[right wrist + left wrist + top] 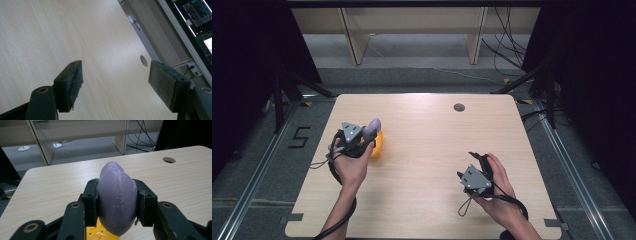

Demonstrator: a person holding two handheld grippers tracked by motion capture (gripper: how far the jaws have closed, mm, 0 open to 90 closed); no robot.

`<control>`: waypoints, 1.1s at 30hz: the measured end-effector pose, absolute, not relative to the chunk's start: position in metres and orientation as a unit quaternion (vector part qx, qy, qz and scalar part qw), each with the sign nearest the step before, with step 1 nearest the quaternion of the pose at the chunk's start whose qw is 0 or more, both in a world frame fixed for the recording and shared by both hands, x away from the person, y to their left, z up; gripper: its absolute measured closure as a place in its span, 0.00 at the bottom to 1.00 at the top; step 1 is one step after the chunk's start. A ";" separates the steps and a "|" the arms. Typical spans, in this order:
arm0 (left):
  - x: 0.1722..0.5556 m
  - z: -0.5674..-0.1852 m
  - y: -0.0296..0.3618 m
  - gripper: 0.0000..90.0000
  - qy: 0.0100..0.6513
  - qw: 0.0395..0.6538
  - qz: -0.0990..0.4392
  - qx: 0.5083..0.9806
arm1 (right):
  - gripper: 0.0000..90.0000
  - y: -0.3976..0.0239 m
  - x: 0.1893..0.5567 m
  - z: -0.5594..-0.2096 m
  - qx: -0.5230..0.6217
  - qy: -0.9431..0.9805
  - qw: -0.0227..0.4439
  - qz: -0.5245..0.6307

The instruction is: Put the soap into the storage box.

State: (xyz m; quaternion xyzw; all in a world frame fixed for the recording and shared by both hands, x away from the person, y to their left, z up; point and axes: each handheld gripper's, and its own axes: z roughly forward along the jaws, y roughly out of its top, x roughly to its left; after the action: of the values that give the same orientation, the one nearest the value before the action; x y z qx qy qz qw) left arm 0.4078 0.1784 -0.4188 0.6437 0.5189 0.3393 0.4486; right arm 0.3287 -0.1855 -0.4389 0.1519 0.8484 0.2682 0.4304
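A pale wooden table [422, 165] with a round cable hole [459, 107] near its far edge stands on a grey floor, with light shelving and loose cables behind. At the table's left side sits a yellow object [377, 145] (possibly a shallow dish; its shape is hard to make out), half hidden by the left gripper [368, 134]. From above, a lilac egg-shaped object [372, 127] juts out past that gripper's grey plate; the left gripper view adds what the high view cannot: both black pads [91, 201] pressed against the lilac object's sides, holding it raised directly over the yellow object, whose glossy surface shows below. The right gripper [478, 162] rests in the person's hand toward the table's right, well apart from the other. Its own view shows the jaws spread wide with bare wood between them.
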 end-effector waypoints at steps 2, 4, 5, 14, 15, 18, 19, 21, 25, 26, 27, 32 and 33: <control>0.409 -0.418 0.179 0.65 0.519 0.446 0.343 0.644 | 0.31 -0.186 0.330 -0.439 0.144 0.852 0.426 0.267; 0.409 -0.418 0.180 0.65 0.521 0.444 0.347 0.641 | 0.31 -0.186 0.329 -0.440 0.156 0.850 0.426 0.268; 0.410 -0.418 0.181 0.65 0.520 0.444 0.348 0.641 | 0.31 -0.186 0.329 -0.439 0.151 0.848 0.435 0.264; 0.419 -0.426 0.186 0.65 0.534 0.430 0.357 0.634 | 0.31 -0.186 0.330 -0.439 0.151 0.848 0.433 0.265; 0.420 -0.427 0.186 0.65 0.536 0.431 0.358 0.632 | 0.31 -0.186 0.330 -0.439 0.151 0.848 0.432 0.265; 0.423 -0.431 0.186 0.65 0.538 0.427 0.360 0.631 | 0.31 -0.186 0.329 -0.439 0.151 0.849 0.432 0.265; 0.424 -0.432 0.187 0.65 0.539 0.424 0.361 0.631 | 0.31 -0.186 0.329 -0.439 0.150 0.849 0.432 0.265; 0.425 -0.434 0.187 0.65 0.542 0.420 0.362 0.632 | 0.31 -0.186 0.329 -0.439 0.149 0.849 0.433 0.263; 0.429 -0.437 0.187 0.65 0.545 0.414 0.366 0.631 | 0.31 -0.185 0.329 -0.439 0.152 0.849 0.429 0.268; 0.430 -0.438 0.187 0.65 0.545 0.412 0.367 0.631 | 0.31 -0.186 0.329 -0.439 0.151 0.849 0.429 0.267; 0.430 -0.439 0.187 0.65 0.546 0.411 0.367 0.632 | 0.31 -0.186 0.329 -0.439 0.151 0.850 0.429 0.267; 0.433 -0.445 0.186 0.65 0.548 0.403 0.369 0.633 | 0.31 -0.185 0.329 -0.439 0.150 0.850 0.430 0.265; 0.434 -0.446 0.186 0.65 0.547 0.402 0.370 0.634 | 0.31 -0.185 0.329 -0.439 0.150 0.850 0.430 0.265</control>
State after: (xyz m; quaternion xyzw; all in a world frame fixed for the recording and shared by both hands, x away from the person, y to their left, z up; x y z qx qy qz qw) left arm 0.4339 0.1864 -0.4459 0.6343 0.5472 0.3695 0.4021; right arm 0.3291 -0.1854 -0.4395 0.1502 0.8498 0.2652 0.4301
